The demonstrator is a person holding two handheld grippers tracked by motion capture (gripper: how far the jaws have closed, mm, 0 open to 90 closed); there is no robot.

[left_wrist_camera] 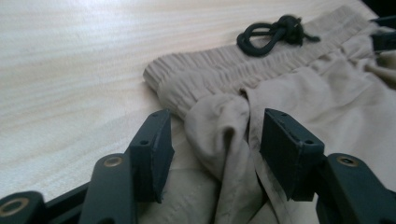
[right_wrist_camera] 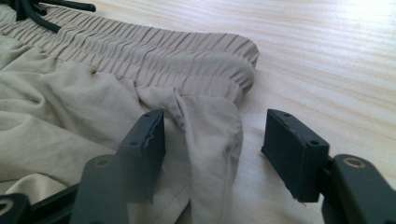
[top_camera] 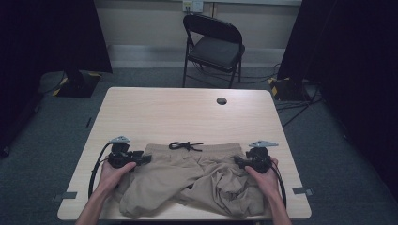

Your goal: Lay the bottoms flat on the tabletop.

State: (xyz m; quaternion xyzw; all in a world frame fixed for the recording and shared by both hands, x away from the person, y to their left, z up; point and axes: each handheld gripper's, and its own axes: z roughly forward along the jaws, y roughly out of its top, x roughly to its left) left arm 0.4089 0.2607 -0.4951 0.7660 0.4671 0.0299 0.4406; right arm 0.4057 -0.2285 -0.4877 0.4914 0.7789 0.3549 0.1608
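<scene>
Left gripper [left_wrist_camera: 215, 135]: jaws apart, straddling a raised fold of tan fabric just below the waistband's left corner; nothing clamped yet. Right gripper [right_wrist_camera: 215, 140]: same state, jaws spread, a ridge of side-seam fabric standing between them, near the inner pad but not pinched.

Shorts [top_camera: 187, 180]: tan, elastic waistband [right_wrist_camera: 187, 56] facing away from the person, black drawstring [top_camera: 185, 146] knotted at its centre and lying partly on the bare wood. Waistband looks straight and flat. Below it the cloth is rumpled; the legs bunch toward the near edge of the table [top_camera: 187, 110], with a dark gap between them.

In the high view both hands sit at the shorts' outer sides, left gripper [top_camera: 141, 158] and right gripper [top_camera: 240, 161] pointing inward at roughly waistband height, symmetric.

Progress, judged: early. Garment is laid out and oriented, both tools are positioned at the side seams, but no grasp is made. Left to do: close on both folds, then lift or pull to smooth or fold the shorts. Legs remain unflattened.

Background: folding chair [top_camera: 213, 44] beyond the table, unrelated.
</scene>
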